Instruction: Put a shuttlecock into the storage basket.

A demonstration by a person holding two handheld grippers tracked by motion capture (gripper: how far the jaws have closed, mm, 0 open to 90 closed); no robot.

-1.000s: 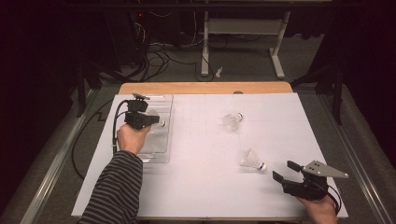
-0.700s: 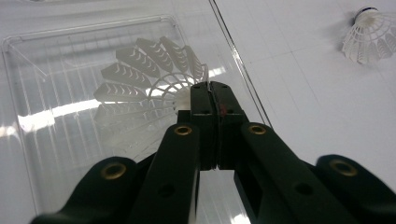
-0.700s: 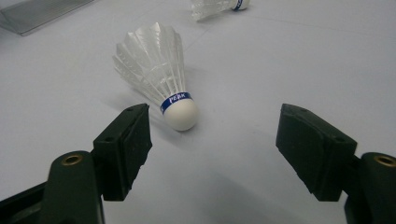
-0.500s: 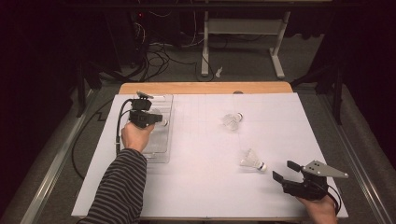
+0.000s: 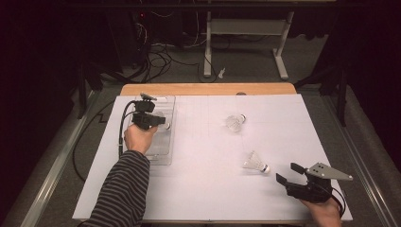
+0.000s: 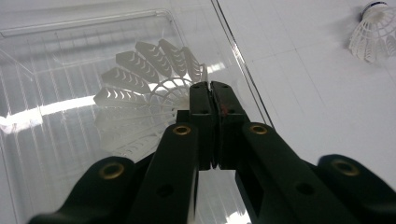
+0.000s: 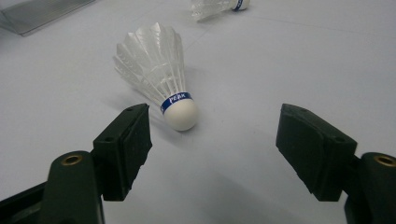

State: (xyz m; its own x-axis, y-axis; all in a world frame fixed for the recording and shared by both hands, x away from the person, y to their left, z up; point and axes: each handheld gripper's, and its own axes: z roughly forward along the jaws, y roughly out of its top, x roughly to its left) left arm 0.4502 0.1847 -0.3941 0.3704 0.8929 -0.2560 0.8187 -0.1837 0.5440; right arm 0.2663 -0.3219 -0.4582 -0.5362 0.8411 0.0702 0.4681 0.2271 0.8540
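The clear plastic tray (image 5: 163, 153) lies at the left side of the white surface (image 5: 208, 189), and everything else is placed from it. The left claw (image 5: 163, 121) hangs over the tray's far half, held by the person's left hand (image 5: 138, 138) with a striped sleeve (image 5: 124, 189) behind it. In the left gripper view its two black jaws are pressed together, pad against pad, and they appear to pinch the thin edge of a white shuttlecock (image 6: 140, 88); the exact point of contact is hidden behind the jaws. That shuttlecock sits inside the tray, its feathered skirt fanned out toward the tray's far wall (image 6: 84, 21), close to the tray's right rim.

To the right of the tray, well apart from it, a second shuttlecock (image 5: 235, 122) lies on its side on the bare surface, level with the tray's far half. A third shuttlecock (image 5: 255, 163) lies farther right and nearer the person, roughly level with the tray's near end. In the right gripper view it rests on its side, its round white cork with a blue band pointing toward the camera and its feathers pointing away.

The right claw (image 5: 289, 173) rests low at the near right corner of the surface, far from the tray, in the person's right hand (image 5: 326, 210). Its jaws are spread wide and hold nothing; the third shuttlecock's cork lies just ahead of the gap between them, nearer the left jaw, not touching either.
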